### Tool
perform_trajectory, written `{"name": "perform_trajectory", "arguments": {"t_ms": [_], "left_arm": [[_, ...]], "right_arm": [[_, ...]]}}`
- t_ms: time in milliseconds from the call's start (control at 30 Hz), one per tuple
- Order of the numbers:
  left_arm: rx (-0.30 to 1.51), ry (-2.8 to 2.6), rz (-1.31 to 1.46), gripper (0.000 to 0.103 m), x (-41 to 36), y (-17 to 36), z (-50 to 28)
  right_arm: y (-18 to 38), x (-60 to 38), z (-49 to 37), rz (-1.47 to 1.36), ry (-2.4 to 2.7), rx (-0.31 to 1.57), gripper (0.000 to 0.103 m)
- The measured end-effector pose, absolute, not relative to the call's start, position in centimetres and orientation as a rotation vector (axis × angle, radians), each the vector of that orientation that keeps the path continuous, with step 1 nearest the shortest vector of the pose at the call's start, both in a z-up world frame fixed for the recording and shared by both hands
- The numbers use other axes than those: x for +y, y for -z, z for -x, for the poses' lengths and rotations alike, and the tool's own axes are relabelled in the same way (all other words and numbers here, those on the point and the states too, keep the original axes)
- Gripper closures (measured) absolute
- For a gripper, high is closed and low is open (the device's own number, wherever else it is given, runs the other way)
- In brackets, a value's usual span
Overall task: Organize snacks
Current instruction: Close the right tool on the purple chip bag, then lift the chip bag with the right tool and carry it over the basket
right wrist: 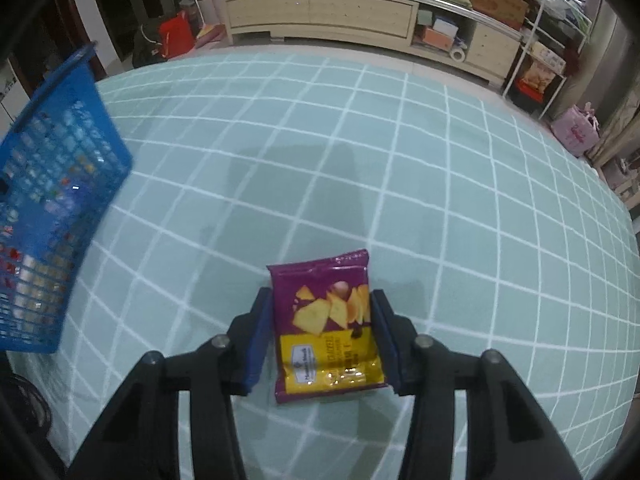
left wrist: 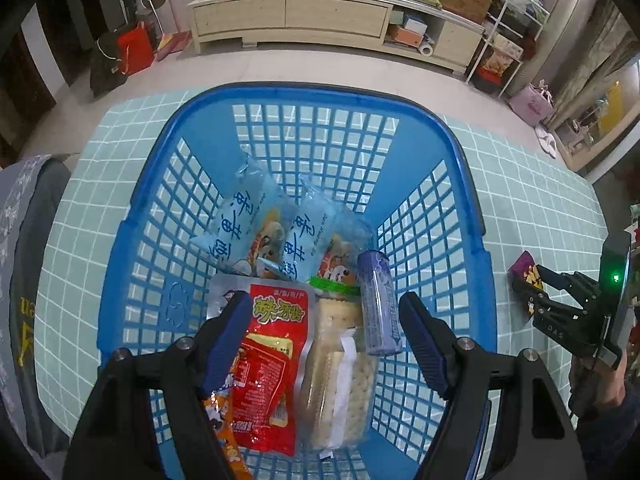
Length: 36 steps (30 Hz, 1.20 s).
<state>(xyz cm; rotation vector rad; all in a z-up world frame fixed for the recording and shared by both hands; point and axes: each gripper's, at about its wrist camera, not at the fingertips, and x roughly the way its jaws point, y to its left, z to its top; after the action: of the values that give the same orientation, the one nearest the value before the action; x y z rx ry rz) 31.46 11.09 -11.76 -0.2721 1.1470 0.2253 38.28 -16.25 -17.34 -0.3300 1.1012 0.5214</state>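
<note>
A blue plastic basket stands on the teal grid tablecloth and holds several snacks: two light blue packets, a red packet, a clear cracker pack and a purple tube. My left gripper hangs open and empty over the basket. My right gripper has its fingers on both sides of a purple and yellow chip bag lying on the cloth; they touch or nearly touch its edges. That bag and the right gripper also show right of the basket.
The basket stands left of the right gripper. The teal tablecloth stretches ahead. A grey cloth-covered seat is at the table's left. A long wooden cabinet and shelves stand beyond the floor.
</note>
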Motion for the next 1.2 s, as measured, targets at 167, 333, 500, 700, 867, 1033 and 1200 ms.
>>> {"name": "perform_trajectory", "arguments": {"t_ms": [167, 333, 500, 700, 867, 1033, 1200], "left_arm": [[1.122, -0.212, 0.28, 0.029, 11.2, 10.6, -30.0], [1.083, -0.195, 0.247, 0.029, 11.0, 9.1, -27.8], [1.047, -0.168, 0.22, 0.029, 11.2, 7.6, -25.7], [1.013, -0.141, 0.179, 0.029, 12.0, 6.7, -23.8], [0.992, -0.124, 0.164, 0.029, 12.8, 5.7, -22.6], [0.973, -0.119, 0.149, 0.029, 14.1, 5.1, -21.5], [0.962, -0.11, 0.122, 0.029, 15.1, 5.1, -21.0]], "right_arm": [[14.6, -14.8, -36.1, 0.312, -0.55, 1.076, 0.051], [10.6, -13.7, -33.0, 0.292, -0.561, 1.012, 0.051], [7.4, -12.3, -30.4, 0.285, -0.591, 0.981, 0.051], [4.5, -9.6, -28.2, 0.271, -0.63, 0.949, 0.051], [3.1, -7.1, -26.8, 0.264, -0.669, 0.934, 0.051], [2.9, -4.1, -25.5, 0.266, -0.699, 0.922, 0.051], [3.7, -1.9, -25.4, 0.273, -0.724, 0.939, 0.051]]}}
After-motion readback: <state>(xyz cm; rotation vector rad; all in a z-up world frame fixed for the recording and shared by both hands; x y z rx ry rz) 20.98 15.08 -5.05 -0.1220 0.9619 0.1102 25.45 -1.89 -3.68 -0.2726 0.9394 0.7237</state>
